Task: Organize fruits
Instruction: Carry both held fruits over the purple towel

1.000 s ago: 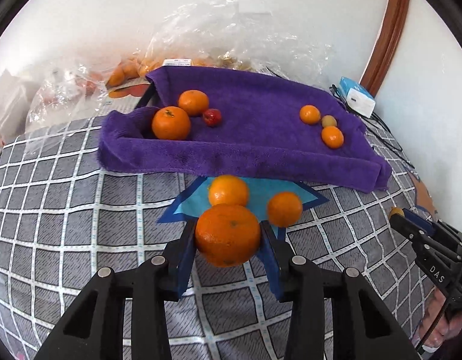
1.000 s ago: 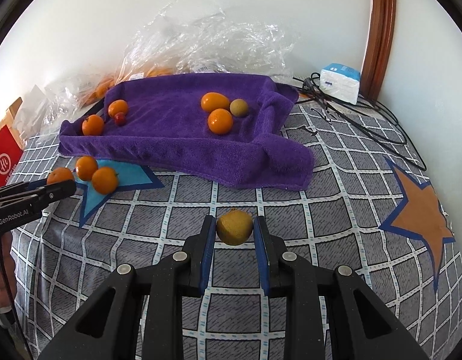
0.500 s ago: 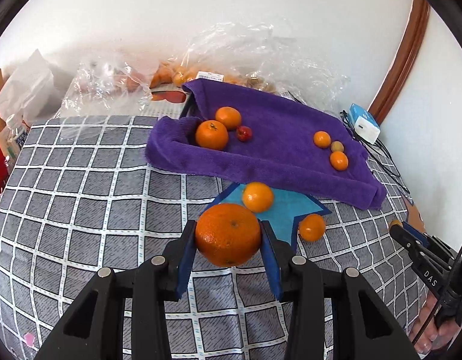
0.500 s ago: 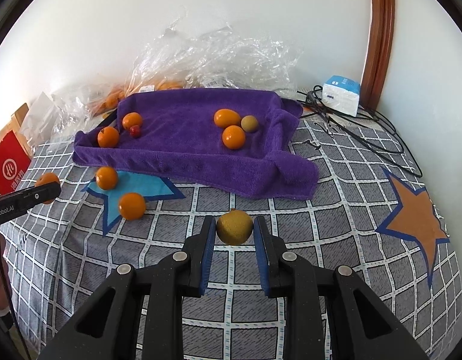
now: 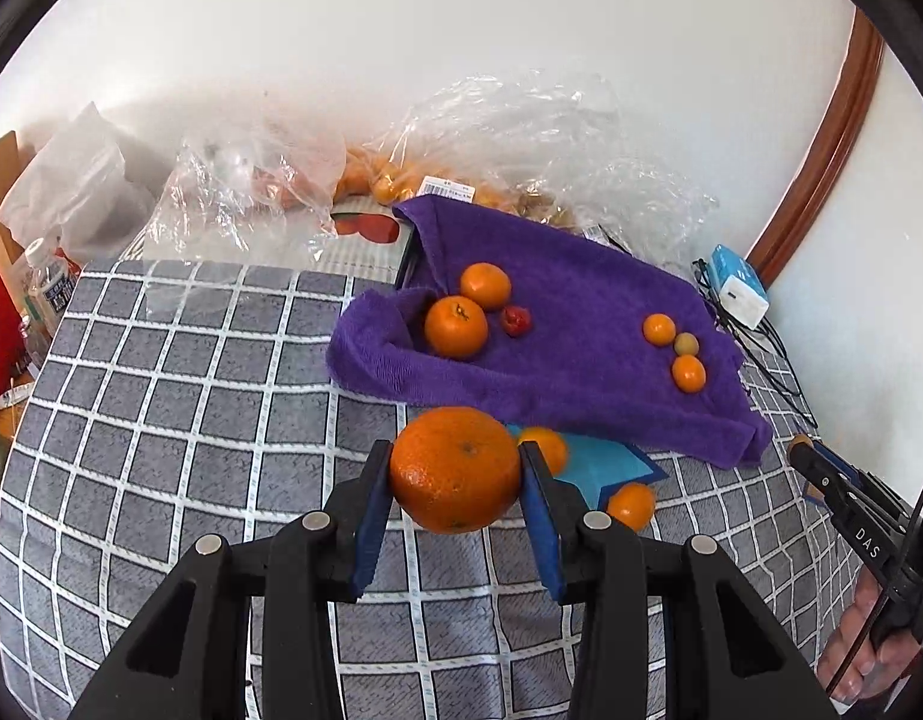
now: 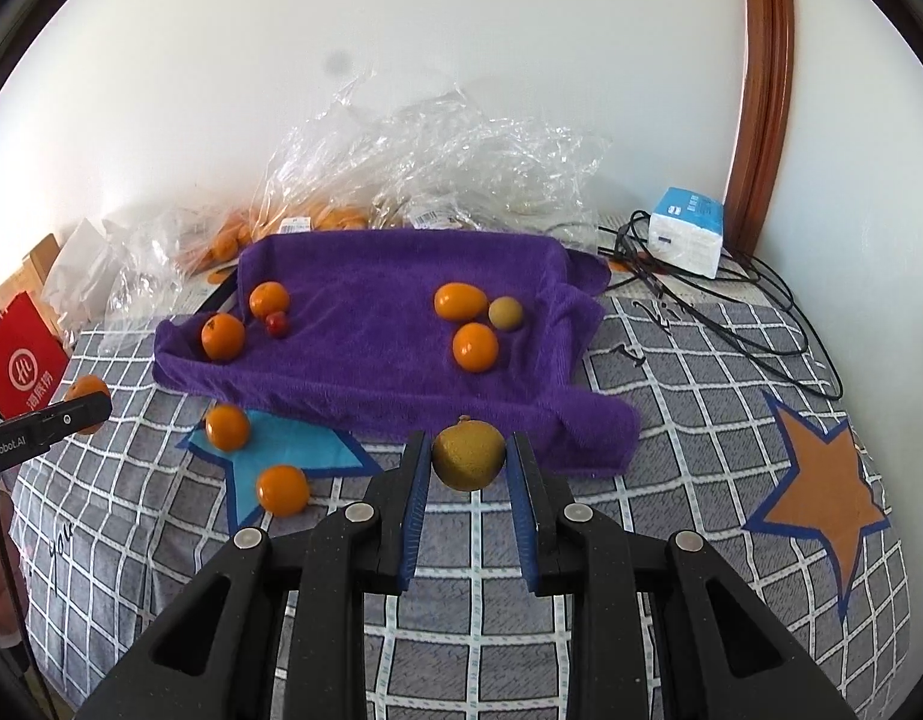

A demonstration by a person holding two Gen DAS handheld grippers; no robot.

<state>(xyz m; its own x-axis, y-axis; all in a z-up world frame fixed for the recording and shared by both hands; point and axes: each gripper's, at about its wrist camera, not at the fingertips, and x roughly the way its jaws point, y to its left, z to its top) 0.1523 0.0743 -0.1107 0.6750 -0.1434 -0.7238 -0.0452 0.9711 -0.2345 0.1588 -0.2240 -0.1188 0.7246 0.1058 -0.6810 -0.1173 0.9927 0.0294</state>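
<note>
My left gripper (image 5: 455, 474) is shut on a large orange (image 5: 455, 468) and holds it above the checked cloth, in front of the purple towel (image 5: 581, 312). My right gripper (image 6: 468, 459) is shut on a small yellow-brown fruit (image 6: 468, 457), held near the towel's (image 6: 371, 360) front edge. On the towel lie two oranges (image 6: 223, 336) and a small red fruit (image 6: 276, 324) at the left, and two small oranges (image 6: 474, 347) with a brownish fruit (image 6: 505, 313) at the right. Two oranges (image 6: 227, 427) (image 6: 282, 489) lie on a blue star patch (image 6: 293, 450) in front of the towel.
Clear plastic bags (image 6: 431, 168) with more fruit lie behind the towel against the wall. A blue and white box (image 6: 689, 231) and black cables (image 6: 731, 312) sit at the back right. A red bag (image 6: 20, 360) stands at the left. An orange star patch (image 6: 821, 492) marks the cloth at the right.
Both grippers have lifted and drawn back from the towel with their fruits still held. The left one has also swung left, so the towel sits further right in its view.
</note>
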